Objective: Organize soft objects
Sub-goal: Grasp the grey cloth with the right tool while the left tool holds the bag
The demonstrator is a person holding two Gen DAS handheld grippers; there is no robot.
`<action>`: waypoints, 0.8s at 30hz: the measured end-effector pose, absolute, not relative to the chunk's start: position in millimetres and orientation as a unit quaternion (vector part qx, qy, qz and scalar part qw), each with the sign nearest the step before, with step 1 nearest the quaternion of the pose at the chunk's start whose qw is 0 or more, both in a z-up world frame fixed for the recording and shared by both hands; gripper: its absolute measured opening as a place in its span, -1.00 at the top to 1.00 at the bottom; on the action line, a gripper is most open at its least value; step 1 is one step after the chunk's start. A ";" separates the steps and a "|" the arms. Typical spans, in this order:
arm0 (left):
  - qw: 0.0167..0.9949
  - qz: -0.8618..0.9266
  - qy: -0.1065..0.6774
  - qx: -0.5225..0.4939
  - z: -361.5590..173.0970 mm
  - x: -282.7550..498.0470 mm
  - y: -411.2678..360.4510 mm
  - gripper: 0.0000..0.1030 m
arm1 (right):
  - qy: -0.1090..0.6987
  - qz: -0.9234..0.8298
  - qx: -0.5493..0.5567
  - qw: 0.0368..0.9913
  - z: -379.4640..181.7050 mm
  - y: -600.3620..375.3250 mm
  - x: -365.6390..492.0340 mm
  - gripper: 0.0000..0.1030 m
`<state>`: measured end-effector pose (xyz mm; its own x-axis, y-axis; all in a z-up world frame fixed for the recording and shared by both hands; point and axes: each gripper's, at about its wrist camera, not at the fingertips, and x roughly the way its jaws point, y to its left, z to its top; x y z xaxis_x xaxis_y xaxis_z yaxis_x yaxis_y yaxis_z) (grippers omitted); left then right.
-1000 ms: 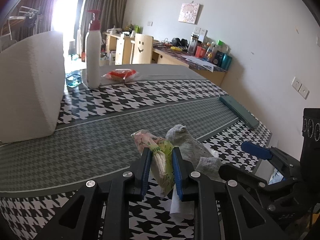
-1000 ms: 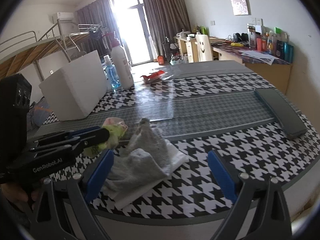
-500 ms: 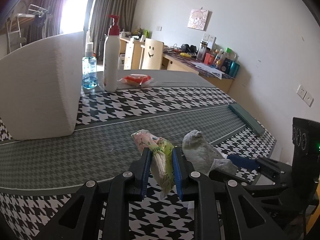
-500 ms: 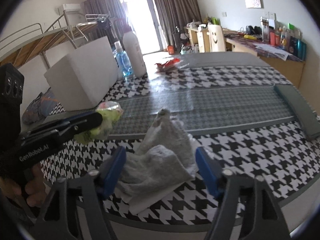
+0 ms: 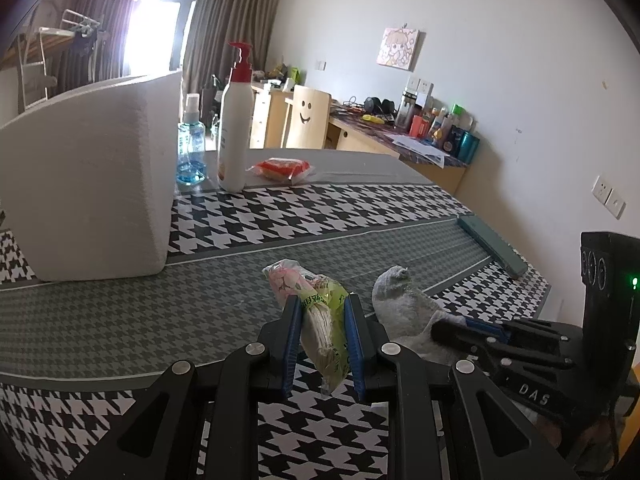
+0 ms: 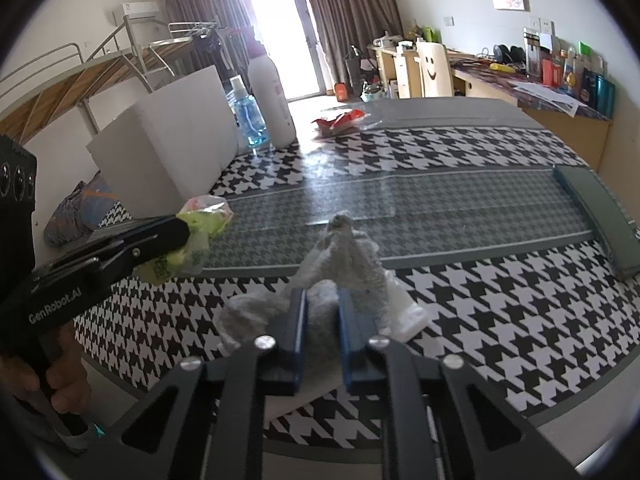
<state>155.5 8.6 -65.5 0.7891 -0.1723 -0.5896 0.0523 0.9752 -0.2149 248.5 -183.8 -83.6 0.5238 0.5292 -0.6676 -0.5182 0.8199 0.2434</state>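
Observation:
My left gripper is shut on a green and pink plastic packet, which hangs just above the houndstooth tablecloth. To its right lies a crumpled grey sock on a white sheet. My right gripper points down at the sock; its jaws are closing, and both blue pads press into the sock's near fold. In the right wrist view the left gripper and its packet show at the left.
A big white foam box stands at the back left, with a blue spray bottle, a white pump bottle and a red packet beside it. A dark green flat case lies at the right edge. A hand holds the left gripper.
The right gripper's jaws came together from wide open and now pinch the grey sock. The left gripper kept its hold on the packet and shifted a little.

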 end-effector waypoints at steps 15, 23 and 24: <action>0.947 -0.049 0.301 -0.096 -56.6 134.7 20.2 0.55 | 0.342 0.300 0.021 0.890 -42.0 -184.7 243.9 0.77; 0.952 -0.044 0.290 -0.091 -51.1 127.5 21.2 0.55 | 0.324 0.293 0.023 0.899 -23.8 -181.1 243.2 0.77; 0.952 -0.043 0.289 -0.091 -50.8 126.8 21.5 0.55 | 0.321 0.293 0.023 0.900 -20.9 -180.5 243.0 0.78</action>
